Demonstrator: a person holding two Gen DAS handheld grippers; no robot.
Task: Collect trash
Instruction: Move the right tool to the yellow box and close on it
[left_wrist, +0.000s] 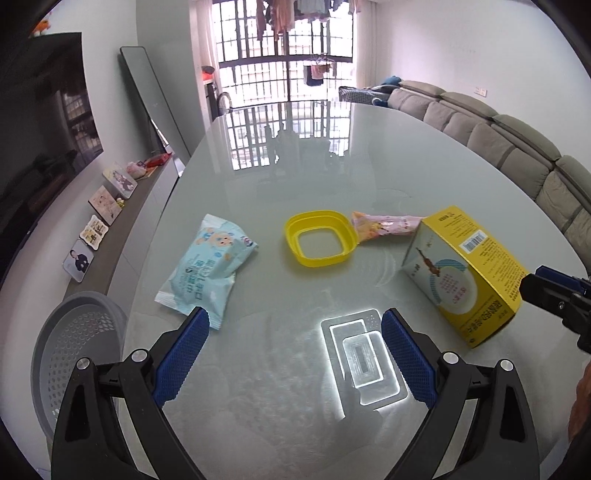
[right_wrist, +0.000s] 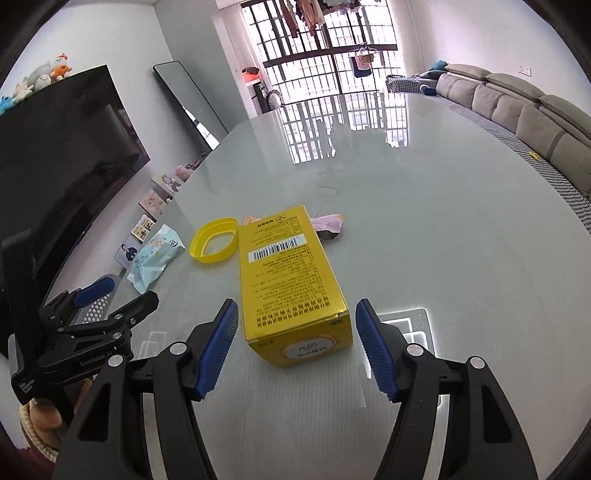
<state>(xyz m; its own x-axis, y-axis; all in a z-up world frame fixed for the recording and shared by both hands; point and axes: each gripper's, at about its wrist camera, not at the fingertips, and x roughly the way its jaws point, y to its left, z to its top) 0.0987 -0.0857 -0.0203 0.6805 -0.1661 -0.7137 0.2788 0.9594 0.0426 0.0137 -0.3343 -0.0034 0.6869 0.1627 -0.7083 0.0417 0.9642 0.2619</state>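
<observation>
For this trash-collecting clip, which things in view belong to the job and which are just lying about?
Belongs to the job:
- yellow box
- wet-wipes pack
- yellow plastic ring
- pink wrapper
- grey perforated bin, likely the trash container

Just lying about:
- picture coasters on the ledge
- plush toys on the TV
- leaning mirror
- sofa

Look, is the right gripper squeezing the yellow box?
No, the right gripper has its jaws open on either side of the yellow box, which lies on the table with gaps beside both pads.
</observation>
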